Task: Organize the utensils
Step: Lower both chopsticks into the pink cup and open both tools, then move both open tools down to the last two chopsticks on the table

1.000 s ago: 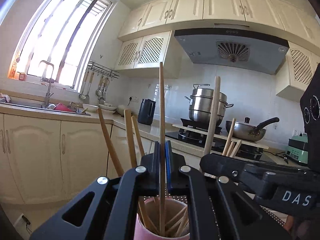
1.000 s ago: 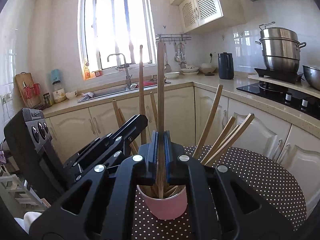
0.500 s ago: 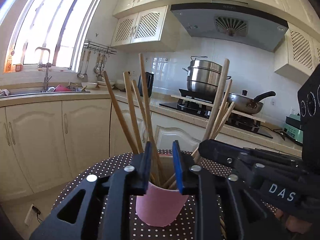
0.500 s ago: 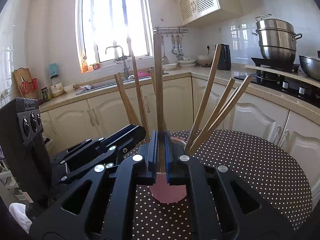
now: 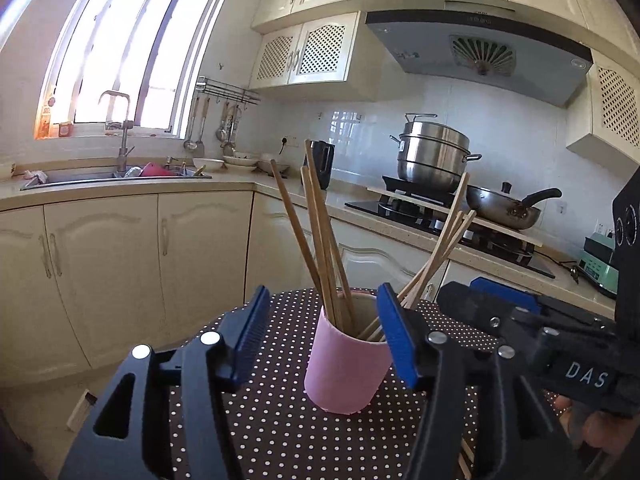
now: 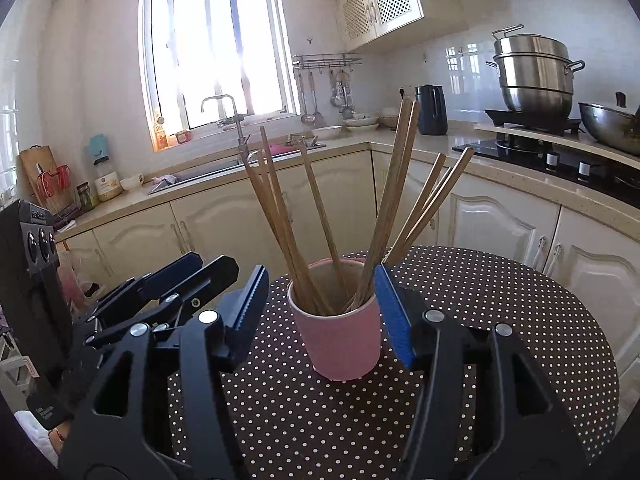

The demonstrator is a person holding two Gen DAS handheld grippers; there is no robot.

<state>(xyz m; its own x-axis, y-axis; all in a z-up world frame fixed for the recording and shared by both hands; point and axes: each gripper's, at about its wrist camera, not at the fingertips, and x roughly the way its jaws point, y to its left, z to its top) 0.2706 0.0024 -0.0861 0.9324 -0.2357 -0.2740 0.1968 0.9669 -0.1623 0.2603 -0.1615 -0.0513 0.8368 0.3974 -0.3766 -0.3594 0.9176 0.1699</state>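
Pink cup (image 6: 340,332) of chopsticks (image 6: 280,220) (upright) stands between both empty, spread tools (image 5: 324,336) (image 6: 320,308)

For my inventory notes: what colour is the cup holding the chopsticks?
Pink; the cup shows best in the right wrist view.

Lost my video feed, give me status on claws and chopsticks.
Left claw open, empty. Right claw open, empty. Chopsticks standing in pink cup. Nothing in the way.

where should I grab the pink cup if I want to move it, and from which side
Grip the pink cup across its mid-wall, coming in level from the front. Chopsticks fan out above the rim, blocking a top approach, and the round wall fits between open jaws.
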